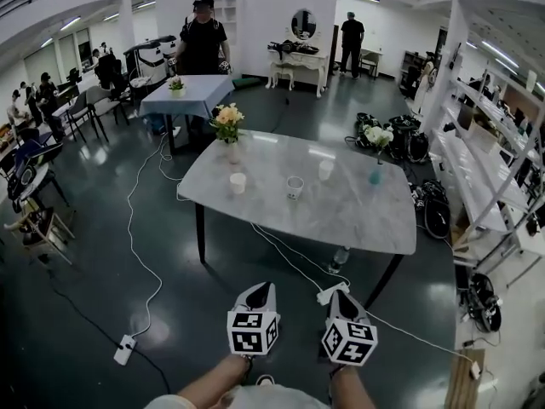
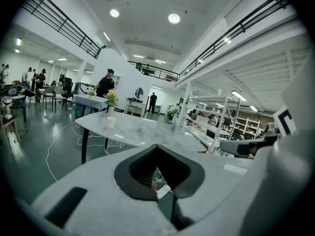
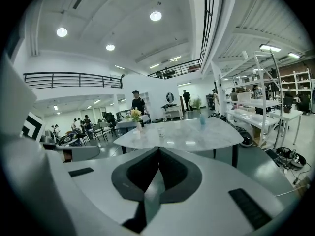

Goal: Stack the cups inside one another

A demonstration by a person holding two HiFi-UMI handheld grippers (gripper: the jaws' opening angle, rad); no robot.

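Observation:
Three cups stand apart on the marble table some way ahead of me: a white cup on the left, a middle cup and a right cup. Both grippers hang low over the dark floor, short of the table's near edge. The left gripper and the right gripper are shut and hold nothing. In the left gripper view the left gripper points toward the white cup and the middle cup. Beyond the right gripper the middle cup shows small.
A vase of orange flowers stands at the table's far left, a small blue vase at its right. White cables and a power strip cross the floor, and a bottle lies under the table. Shelves line the right.

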